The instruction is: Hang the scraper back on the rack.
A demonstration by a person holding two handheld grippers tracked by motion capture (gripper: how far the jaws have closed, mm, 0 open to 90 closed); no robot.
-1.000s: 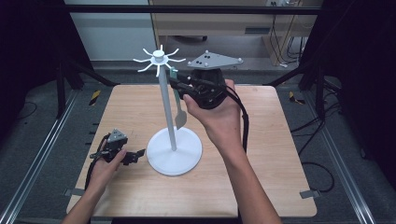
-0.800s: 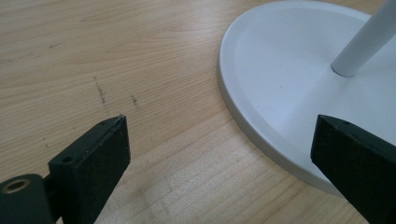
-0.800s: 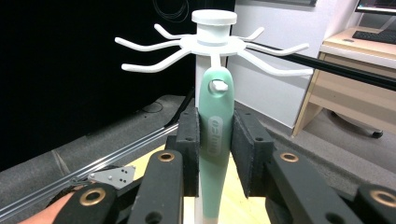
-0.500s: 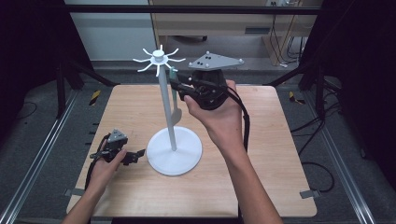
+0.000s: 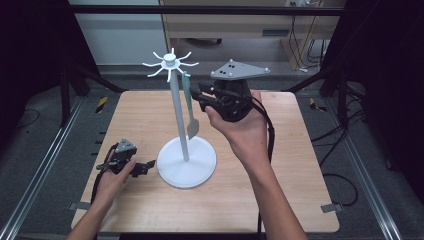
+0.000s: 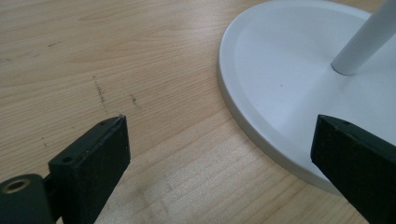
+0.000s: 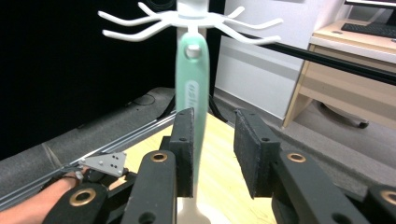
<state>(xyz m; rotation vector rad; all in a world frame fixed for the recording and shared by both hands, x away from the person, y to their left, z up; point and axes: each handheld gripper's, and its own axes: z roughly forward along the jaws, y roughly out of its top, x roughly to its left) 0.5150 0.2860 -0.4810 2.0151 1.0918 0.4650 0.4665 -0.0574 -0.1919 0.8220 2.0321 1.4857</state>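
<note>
At frame center, the right gripper, jaws parted beside the hanging green spatula, could knock it off the hook; the left gripper lies released.

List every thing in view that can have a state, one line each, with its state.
Stand: upright on the table, its base next to the left gripper.
Spatula: hanging from a hook at the top of the stand, handle between the right gripper's jaws.
Left gripper: open, low over the table.
Right gripper: open, raised, not clamped on the handle.
</note>
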